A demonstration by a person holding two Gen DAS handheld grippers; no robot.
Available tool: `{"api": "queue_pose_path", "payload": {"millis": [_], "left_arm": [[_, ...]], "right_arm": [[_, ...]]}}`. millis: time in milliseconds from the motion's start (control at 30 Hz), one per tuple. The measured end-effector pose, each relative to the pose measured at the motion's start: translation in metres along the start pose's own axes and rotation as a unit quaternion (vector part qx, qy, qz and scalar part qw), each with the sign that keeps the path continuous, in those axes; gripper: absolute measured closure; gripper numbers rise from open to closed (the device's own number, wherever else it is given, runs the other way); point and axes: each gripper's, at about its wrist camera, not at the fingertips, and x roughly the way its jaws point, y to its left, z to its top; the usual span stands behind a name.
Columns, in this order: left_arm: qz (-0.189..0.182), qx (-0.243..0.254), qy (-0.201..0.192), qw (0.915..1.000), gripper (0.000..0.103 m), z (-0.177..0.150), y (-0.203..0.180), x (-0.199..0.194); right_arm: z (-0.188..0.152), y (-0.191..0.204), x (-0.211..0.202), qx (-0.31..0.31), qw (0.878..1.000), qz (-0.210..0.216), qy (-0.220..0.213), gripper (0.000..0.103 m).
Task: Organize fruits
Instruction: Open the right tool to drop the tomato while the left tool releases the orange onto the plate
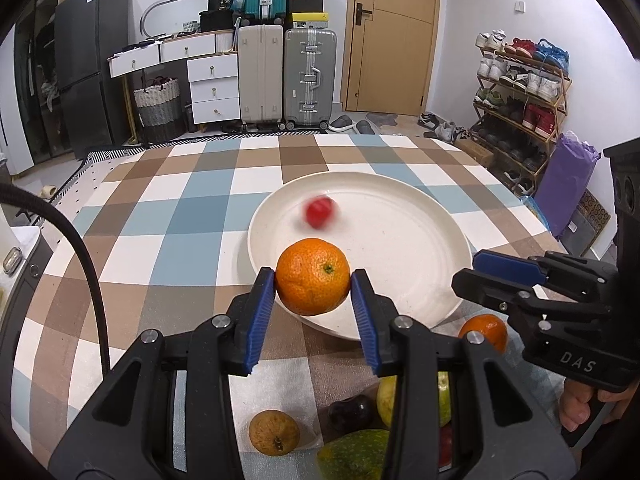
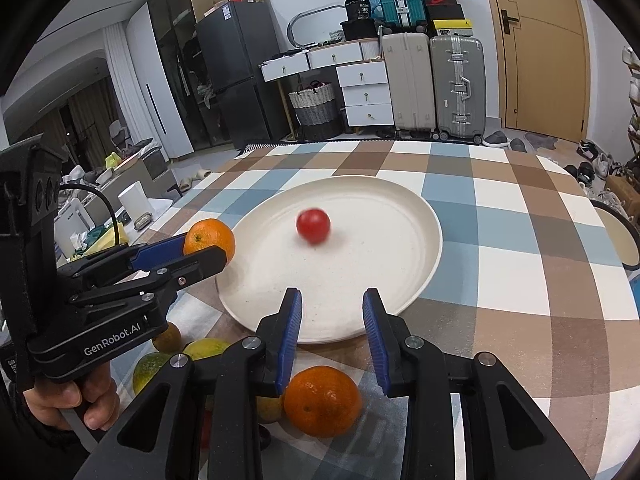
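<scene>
My left gripper [image 1: 313,282] is shut on an orange [image 1: 313,277] and holds it over the near-left rim of a white plate [image 1: 420,280]. The same orange [image 2: 210,240] shows in the right wrist view at the plate's [image 2: 400,216] left edge. A small red fruit [image 1: 319,211] [image 2: 313,225] is on the plate, blurred by motion. My right gripper [image 2: 331,312] is open and empty over the plate's near rim; it also shows in the left wrist view [image 1: 480,270]. A second orange [image 2: 322,400] [image 1: 486,330] lies on the cloth below it.
A pile of fruit lies at the near edge of the checked tablecloth [image 1: 168,200]: a brownish round fruit [image 1: 274,432], a dark fruit [image 1: 352,412], green-yellow fruits [image 1: 352,456] [image 2: 150,368]. A bowl rim [image 2: 622,236] stands at the far right.
</scene>
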Motion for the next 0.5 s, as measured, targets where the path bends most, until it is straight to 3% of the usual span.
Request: {"api": "queue_pose_path", "payload": {"millis": [200, 367, 500], "left_arm": [[0.0, 0.001, -0.002, 1.0, 0.065, 0.001, 0.0, -0.001], [0.002, -0.005, -0.012, 0.9999, 0.042, 0.001, 0.004, -0.007], [0.009, -0.006, -0.03, 0.9995, 0.021, 0.0, 0.007, -0.021]], "right_arm": [[-0.002, -0.003, -0.005, 0.006, 1.0, 0.002, -0.009, 0.054], [-0.004, -0.006, -0.008, 0.013, 1.0, -0.007, -0.008, 0.047], [-0.006, -0.005, -0.016, 0.016, 1.0, -0.007, -0.016, 0.031]]}}
